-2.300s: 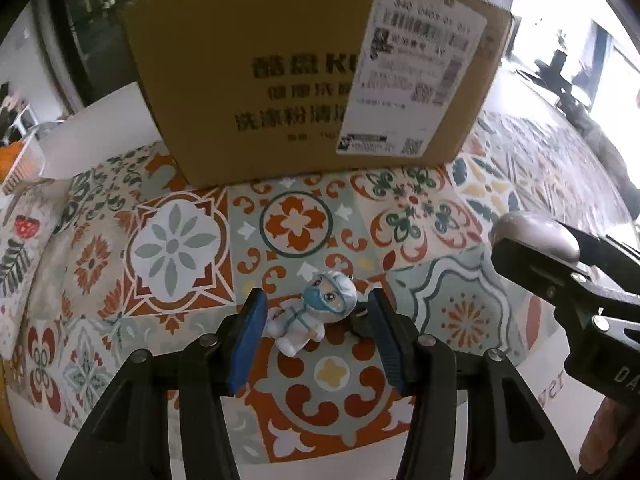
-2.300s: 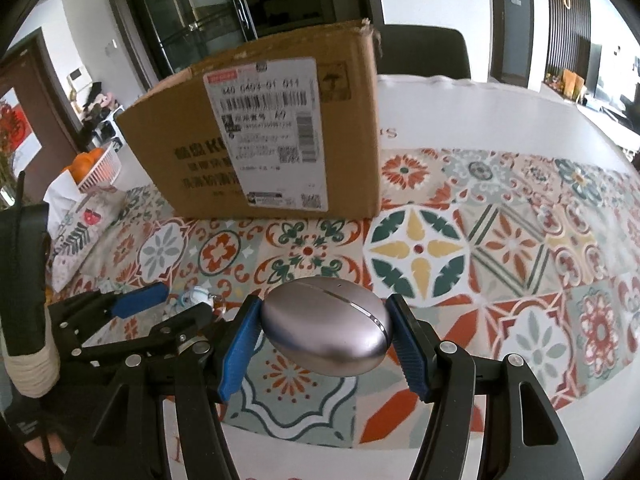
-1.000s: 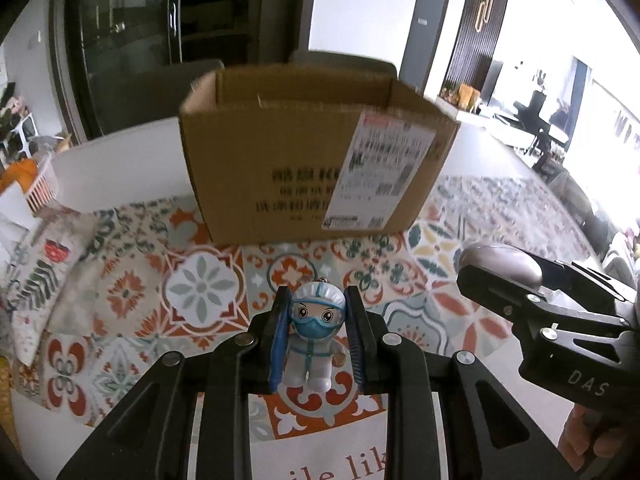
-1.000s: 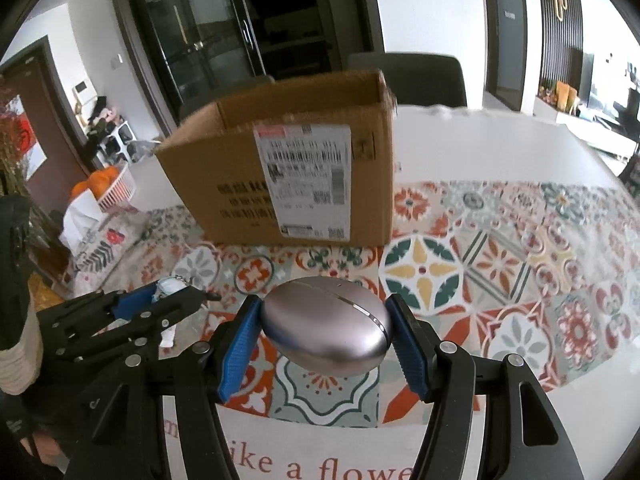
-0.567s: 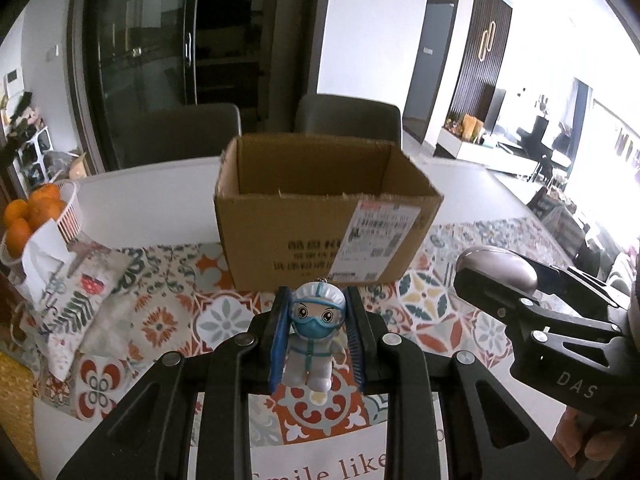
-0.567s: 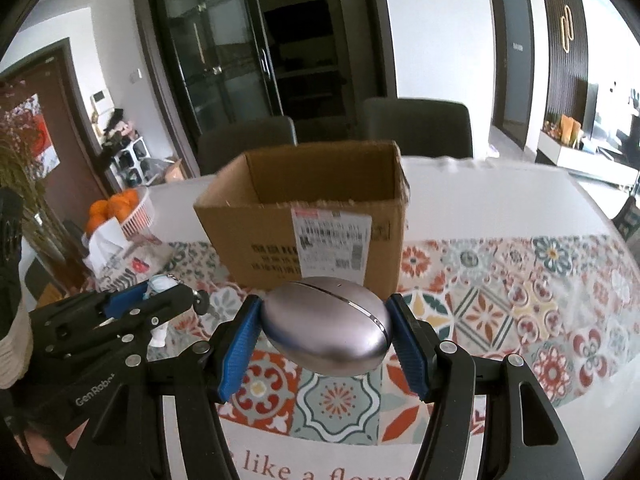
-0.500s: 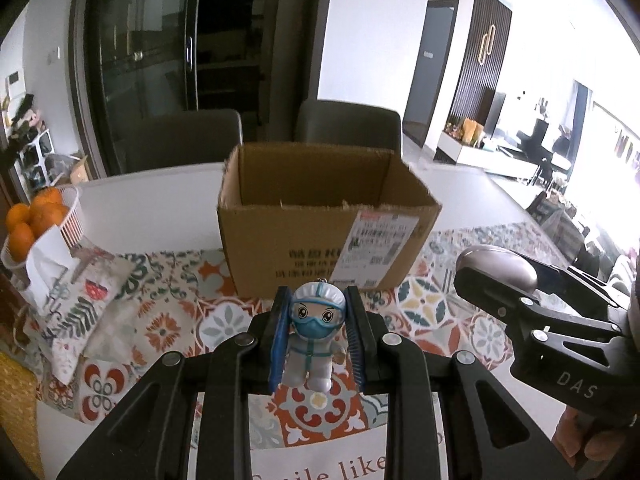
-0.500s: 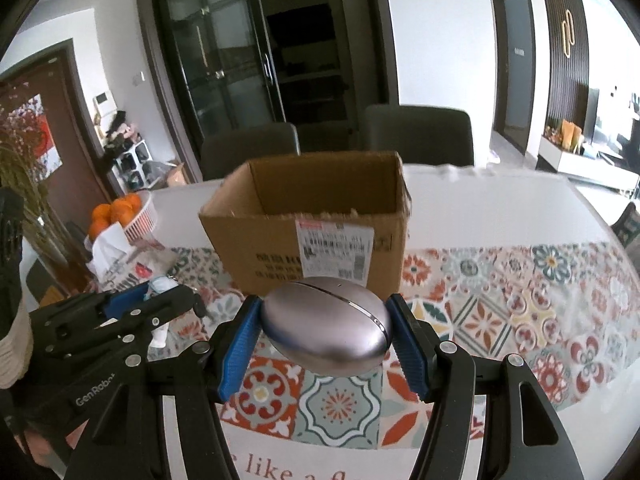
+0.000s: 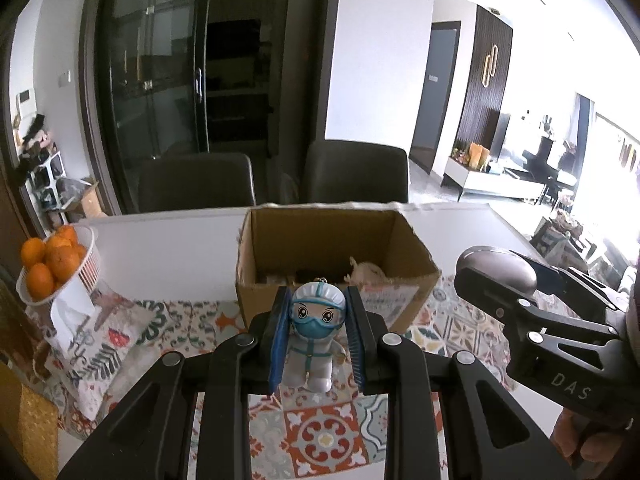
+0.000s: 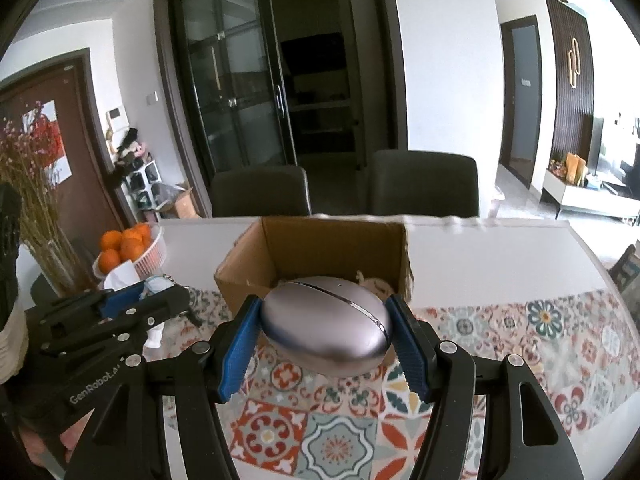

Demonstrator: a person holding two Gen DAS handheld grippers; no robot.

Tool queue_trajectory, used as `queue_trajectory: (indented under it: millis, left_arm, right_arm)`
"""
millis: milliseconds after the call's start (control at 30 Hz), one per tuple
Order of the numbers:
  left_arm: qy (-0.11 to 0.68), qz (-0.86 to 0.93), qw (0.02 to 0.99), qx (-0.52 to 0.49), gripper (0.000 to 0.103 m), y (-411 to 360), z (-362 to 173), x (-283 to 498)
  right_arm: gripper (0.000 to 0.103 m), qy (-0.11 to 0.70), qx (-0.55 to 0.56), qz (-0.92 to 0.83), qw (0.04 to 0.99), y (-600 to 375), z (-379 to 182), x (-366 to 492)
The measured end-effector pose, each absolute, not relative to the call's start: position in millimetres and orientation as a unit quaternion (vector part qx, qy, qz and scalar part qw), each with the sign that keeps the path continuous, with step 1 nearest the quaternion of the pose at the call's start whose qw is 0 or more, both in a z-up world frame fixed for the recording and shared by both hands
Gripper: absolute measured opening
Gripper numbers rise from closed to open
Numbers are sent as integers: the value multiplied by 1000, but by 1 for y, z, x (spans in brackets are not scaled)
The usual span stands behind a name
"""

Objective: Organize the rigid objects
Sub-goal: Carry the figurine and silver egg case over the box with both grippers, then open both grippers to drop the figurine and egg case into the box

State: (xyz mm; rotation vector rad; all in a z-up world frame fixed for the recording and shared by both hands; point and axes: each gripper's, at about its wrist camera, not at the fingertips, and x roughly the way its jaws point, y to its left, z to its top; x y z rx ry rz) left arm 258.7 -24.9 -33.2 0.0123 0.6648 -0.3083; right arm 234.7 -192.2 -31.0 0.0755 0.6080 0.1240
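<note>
left gripper [image 9: 317, 338] clamps the figurine [image 9: 314, 334] by its head, right gripper [image 10: 326, 340] half-open on the metallic egg case [image 10: 326, 326]; we judge both light, rigid (case slippery, grip its widest part). cardboard box [image 9: 320, 240] at 12 o'clock.

The left claw [image 9: 317, 337] is held raised and angled downward, its blue pads pressed narrowly against a small figurine [image 9: 315, 334]. The right claw [image 10: 325, 342] is held alongside it, likewise tilted down, clamped on a silver egg-shaped case [image 10: 326, 324].
</note>
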Motion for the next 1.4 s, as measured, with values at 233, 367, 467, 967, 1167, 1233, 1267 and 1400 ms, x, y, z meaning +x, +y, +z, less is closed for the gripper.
queue_trajectory:
  millis: [233,367,467,967,1167,1233,1267,1400]
  left_arm:
    - [314,-140,939,6,27,-28,-17,285]
    - [312,-144,939,8,26,-32,-11,304]
    - [316,-147,937,9,26,-35,-8,319]
    - [372,-149,916,28,27,-55,-26,389]
    - [418,-149,896,20,27,-56,-49,410]
    - [430,-144,891,18,30,-55,-56,414]
    - [434,-143,890,19,36,-55,-59,415]
    - [442,-122,889,20,57,-51,-64,414]
  right_arm:
    - [63,286,30,63,956,-196,-17,260]
    - [63,287,27,65,955,-198,-11,278]
    - [63,289,26,68,955,-200,-9,292]
    - [63,366,24,85,926,-209,-29,363]
    - [63,417,34,100,903,-210,-52,388]
    - [63,432,37,100,896,-210,-60,394]
    - [63,435,38,99,894,-211,-63,396]
    - [74,446,32,87,890,-210,-70,400]
